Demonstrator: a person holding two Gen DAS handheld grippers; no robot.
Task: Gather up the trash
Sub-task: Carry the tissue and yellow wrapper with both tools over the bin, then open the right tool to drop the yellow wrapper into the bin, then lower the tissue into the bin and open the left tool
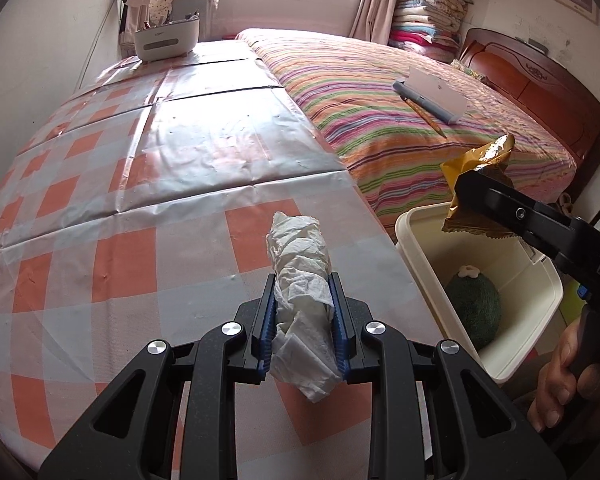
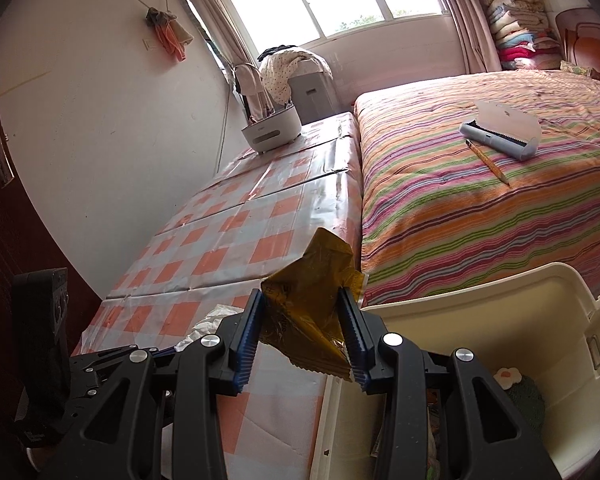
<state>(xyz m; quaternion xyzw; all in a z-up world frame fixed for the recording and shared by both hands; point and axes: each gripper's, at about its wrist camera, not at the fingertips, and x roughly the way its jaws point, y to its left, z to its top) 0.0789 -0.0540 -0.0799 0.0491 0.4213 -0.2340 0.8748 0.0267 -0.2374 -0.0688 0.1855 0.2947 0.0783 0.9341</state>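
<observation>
The left gripper is clamped on a white tissue roll over the checked table; the roll's long axis runs forward along the fingers. The right gripper pinches a gold wrapper, its corner pointing up, above the cream bin beside the table edge. Only the left view shows the wrapper hanging over the bin's opening.

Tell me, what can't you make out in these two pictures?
- Bin contents: right view, the right gripper and wrapper cover most; only a green thing shows.
- Wrapper print: both views, crumpled, too small.
- Tissue underside: left view, hidden by the left gripper.
- Caddy contents: both views, too far away.
</observation>
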